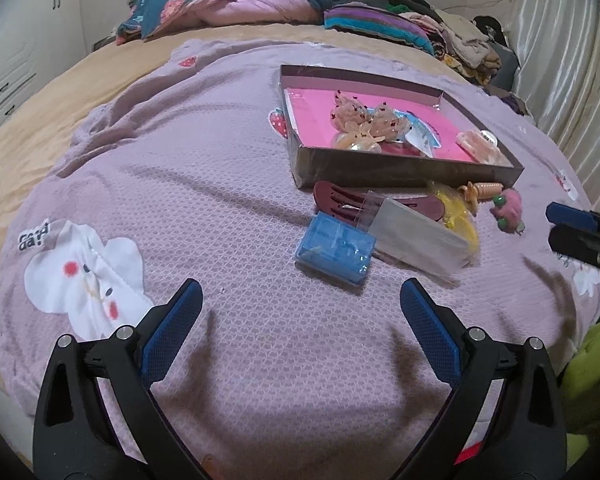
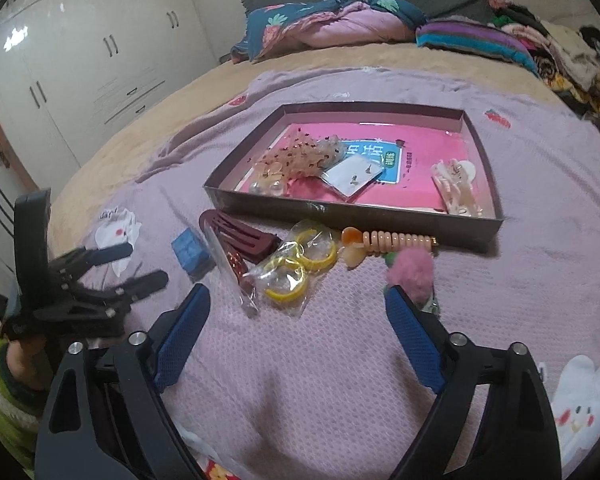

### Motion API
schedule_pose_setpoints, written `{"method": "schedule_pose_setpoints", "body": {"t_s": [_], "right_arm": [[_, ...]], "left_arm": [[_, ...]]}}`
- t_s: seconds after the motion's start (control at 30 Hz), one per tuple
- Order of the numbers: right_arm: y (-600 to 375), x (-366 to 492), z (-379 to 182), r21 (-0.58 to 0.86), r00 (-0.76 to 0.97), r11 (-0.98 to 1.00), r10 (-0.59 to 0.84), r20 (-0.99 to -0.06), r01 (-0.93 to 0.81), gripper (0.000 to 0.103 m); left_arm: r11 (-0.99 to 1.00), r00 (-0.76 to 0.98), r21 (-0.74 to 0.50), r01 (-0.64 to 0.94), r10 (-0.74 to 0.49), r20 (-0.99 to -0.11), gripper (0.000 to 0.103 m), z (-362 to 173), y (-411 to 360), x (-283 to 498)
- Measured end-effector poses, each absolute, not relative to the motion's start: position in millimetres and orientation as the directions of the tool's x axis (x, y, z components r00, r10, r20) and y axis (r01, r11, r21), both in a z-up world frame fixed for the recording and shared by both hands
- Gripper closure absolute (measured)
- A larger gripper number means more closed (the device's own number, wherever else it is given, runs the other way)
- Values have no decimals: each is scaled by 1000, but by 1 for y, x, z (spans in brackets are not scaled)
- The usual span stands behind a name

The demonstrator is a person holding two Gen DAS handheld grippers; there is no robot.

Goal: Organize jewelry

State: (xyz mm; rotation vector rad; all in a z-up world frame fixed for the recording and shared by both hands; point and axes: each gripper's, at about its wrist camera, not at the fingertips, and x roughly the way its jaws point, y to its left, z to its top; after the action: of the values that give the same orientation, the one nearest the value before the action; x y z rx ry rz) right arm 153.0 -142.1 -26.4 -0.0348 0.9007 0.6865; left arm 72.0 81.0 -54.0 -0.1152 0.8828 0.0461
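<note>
A lilac knitted blanket (image 2: 300, 360) with white cartoon patches covers a bed with a beige sheet; white wardrobes (image 2: 80, 72) stand at one side, and folded quilts and a clothes pile lie along the headboard.

The landmark is a shallow dark cardboard tray (image 2: 380, 216) with a pink book lying in its floor. Inside it lie a speckled translucent hair claw (image 2: 300, 156), a small clear packet of earrings (image 2: 350, 178) and a pale claw clip (image 2: 456, 188).

Just in front of the tray's near wall lie a maroon hair comb clip (image 2: 240, 236), a blue plastic box (image 1: 334, 252), yellow rings in a clear bag (image 2: 300, 268), a peach spiral hair tie (image 2: 388, 240) and a pink pompom (image 2: 410, 270).

The left gripper (image 1: 300, 308) and right gripper (image 2: 298, 316) both hang wide open above bare blanket, short of the loose pieces, holding nothing.

Only the right wrist view shows the wardrobes fully and the book's printed cover; the left view shows a curtain beyond the tray.
</note>
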Motion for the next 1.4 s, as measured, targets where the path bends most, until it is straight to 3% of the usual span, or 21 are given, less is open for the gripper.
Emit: {"method": "schedule_pose_setpoints", "body": {"t_s": [0.27, 0.37, 0.73, 0.93, 1.13, 1.4], "right_arm": [[-127, 182, -48, 350, 339, 788, 556, -759, -507, 36], [-118, 189, -57, 371, 308, 788, 556, -772, -492, 38], [-95, 214, -81, 382, 265, 808, 528, -807, -449, 43], [-88, 208, -85, 336, 278, 796, 518, -809, -504, 52], [-97, 195, -84, 313, 274, 780, 516, -812, -542, 62], [-108, 172, -80, 230, 312, 782, 473, -824, -579, 66]], "left_arm": [[995, 625, -77, -66, -19, -781, 24, -62, 77, 86], [994, 616, -93, -57, -39, -787, 31, -66, 76, 91], [995, 624, -96, -20, -63, -779, 40, -67, 73, 106], [989, 619, -146, 10, -121, -776, 61, -69, 72, 113], [989, 613, -149, 1, -118, -781, 61, -70, 74, 110], [984, 618, -172, -39, -112, -778, 62, -69, 85, 98]]}}
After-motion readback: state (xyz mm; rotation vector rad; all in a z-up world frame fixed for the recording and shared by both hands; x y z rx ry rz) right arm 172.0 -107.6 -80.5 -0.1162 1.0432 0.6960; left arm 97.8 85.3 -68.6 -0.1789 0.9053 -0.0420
